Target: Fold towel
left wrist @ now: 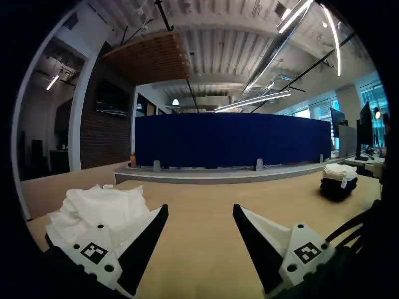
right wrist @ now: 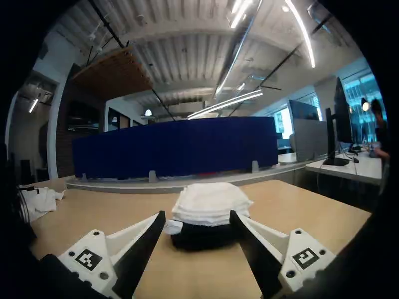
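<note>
A crumpled heap of white towels (left wrist: 102, 207) lies on the wooden table (left wrist: 209, 209) at the left, just beyond my left gripper's left finger. My left gripper (left wrist: 200, 209) is open, with bare tabletop between its fingers. A neat stack of folded towels (right wrist: 209, 214), white ones on top of black ones, sits straight ahead of my right gripper (right wrist: 197, 217). That gripper is open, its fingertips flanking the front of the stack without pressing on it. The same stack (left wrist: 339, 182) appears far right in the left gripper view. The white heap (right wrist: 40, 199) lies at the left edge of the right gripper view.
A blue partition (left wrist: 232, 139) on a grey rail runs along the table's far edge. Desks with monitors (right wrist: 339, 124) stand to the right, beyond the table's right edge. A brick wall and a dark doorway are at the far left.
</note>
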A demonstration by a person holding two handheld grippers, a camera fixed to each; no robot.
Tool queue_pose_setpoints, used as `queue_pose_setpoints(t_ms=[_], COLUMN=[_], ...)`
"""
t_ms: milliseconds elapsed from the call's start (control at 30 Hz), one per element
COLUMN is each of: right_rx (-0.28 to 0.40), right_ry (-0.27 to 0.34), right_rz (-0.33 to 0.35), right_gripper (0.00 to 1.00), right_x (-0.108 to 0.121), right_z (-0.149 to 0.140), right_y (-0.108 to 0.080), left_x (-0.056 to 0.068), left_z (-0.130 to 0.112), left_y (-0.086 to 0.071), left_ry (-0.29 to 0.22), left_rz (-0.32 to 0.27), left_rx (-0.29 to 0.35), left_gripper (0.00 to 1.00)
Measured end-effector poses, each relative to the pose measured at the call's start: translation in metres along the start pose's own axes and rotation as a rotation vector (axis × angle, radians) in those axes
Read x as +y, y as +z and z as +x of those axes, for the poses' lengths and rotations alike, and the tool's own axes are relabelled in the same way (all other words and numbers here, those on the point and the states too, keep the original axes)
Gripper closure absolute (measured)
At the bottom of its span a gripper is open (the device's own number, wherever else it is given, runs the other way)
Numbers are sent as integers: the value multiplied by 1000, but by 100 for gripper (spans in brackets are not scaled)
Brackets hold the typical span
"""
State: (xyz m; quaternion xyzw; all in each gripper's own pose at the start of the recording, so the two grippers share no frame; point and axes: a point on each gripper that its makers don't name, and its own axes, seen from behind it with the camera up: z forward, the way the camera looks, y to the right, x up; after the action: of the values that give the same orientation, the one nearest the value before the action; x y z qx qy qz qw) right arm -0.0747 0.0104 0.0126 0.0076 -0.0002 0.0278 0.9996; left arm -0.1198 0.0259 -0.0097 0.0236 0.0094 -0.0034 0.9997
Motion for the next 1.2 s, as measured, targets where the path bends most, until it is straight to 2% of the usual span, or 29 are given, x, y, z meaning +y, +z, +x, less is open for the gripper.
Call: queue_pose_setpoints(t_ms=[200, 600, 1200], right_rx=[2, 0, -1], right_ry=[-14, -81, -80], right_rz=[3, -3, -2], right_gripper=[0, 0, 0], right_x=[-3, -5, -7], right_z=[-2, -4, -9], right_y=[-1, 3, 4], left_x=[0, 0, 0], left_z=[-1, 0, -1], left_y=[1, 2, 1], left_ry=[0, 0, 0], left_rz=[0, 0, -1], left_rx=[0, 0, 0], left_gripper=[3, 4, 3])
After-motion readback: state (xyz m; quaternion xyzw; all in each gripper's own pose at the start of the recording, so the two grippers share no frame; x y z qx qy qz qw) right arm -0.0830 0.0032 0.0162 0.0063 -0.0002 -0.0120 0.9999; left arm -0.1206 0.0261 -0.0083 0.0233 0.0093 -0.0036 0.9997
